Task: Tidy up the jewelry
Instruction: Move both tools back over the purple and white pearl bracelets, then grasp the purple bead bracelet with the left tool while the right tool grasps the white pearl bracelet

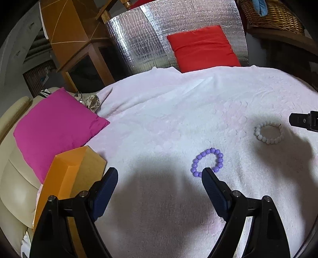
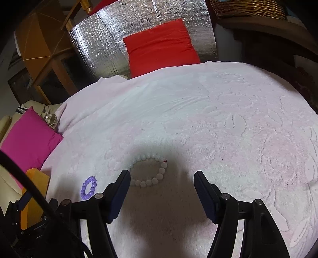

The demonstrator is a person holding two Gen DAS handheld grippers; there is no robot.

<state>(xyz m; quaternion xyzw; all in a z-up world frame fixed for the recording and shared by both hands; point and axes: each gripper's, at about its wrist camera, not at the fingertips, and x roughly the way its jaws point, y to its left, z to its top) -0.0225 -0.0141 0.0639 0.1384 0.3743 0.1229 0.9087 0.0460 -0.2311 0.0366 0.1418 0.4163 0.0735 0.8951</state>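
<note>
The fingers of my left gripper were spread wide and held nothing. Its right fingertip overlapped the near edge of the purple bead bracelet in the left wrist view; I could not tell whether it touched the beads. The fingers of my right gripper were likewise spread and empty. Its left fingertip sat just beside the near-left edge of the white bead bracelet, contact not confirmed.

Both bracelets lay flat on the white embossed towel, apart from each other, the purple one to the left of the white one. In the left wrist view, the black tip of the right gripper entered from the right edge, just beside the white bracelet.

An orange box stood at the towel's left edge, near the left gripper's left finger. A pink cushion lay beyond the box. A red cushion leaned against a silver foil panel behind the towel. A wicker basket was at the upper right.
</note>
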